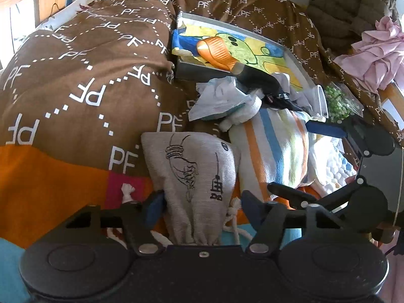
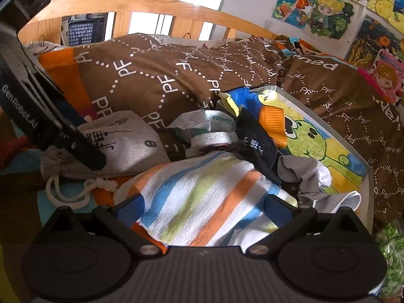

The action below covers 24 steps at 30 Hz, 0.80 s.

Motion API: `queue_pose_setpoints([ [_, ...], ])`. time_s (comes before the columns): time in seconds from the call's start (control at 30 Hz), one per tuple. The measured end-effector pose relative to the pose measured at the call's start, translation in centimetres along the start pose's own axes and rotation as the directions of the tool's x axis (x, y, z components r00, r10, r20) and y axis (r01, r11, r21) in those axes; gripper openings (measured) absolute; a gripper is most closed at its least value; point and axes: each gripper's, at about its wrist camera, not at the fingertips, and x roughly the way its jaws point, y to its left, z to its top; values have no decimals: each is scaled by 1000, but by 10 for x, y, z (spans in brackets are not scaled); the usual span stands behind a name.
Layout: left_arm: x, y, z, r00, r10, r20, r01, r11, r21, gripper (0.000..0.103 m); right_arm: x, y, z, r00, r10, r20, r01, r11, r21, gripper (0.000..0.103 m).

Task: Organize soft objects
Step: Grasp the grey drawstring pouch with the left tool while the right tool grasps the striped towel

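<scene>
- Soft objects lie heaped on the bed (image 1: 75,75), at the near edge of a grey tray (image 1: 298,63); the one our left gripper (image 1: 202,204) deals with is the grey drawstring pouch (image 1: 192,169).
- We see the pouch directly ahead of the left gripper, its long axis running along the fingers, its gathered neck and cord toward us.
- Our left fingers (image 1: 154,204) sit on both sides of the pouch's narrow end, part closed; we cannot tell whether the pads already press the cloth.
- Our right gripper (image 2: 204,209) is spread over the striped towel (image 2: 202,197), which lies just beside the pouch toward the tray, a finger at each side, not pinching.
- We judge the left hand nearer the pouch, the right nearer the towel.
</scene>
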Motion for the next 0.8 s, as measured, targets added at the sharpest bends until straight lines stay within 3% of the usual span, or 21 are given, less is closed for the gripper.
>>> queue_pose_setpoints([
  [0.17, 0, 4, 0, 1000, 13, -1, -13, 1000, -27, 46, 5, 3, -1, 1000, 1, -19, -1, 1000, -8, 98],
  [0.4, -2, 0, -1, 1000, -7, 9, 7, 1000, -11, 35, 2, 6, -2, 1000, -4, -13, 4, 1000, -11, 86],
  [0.53, -3, -6, -2, 1000, -22, 8, 22, 1000, 19, 32, 2, 6, -2, 1000, -10, -10, 10, 1000, -9, 79],
  [0.8, -2, -6, -3, 1000, -27, 8, 27, 999, 18, 30, -4, 18, -2, 999, -46, 15, 47, 995, -85, 53],
])
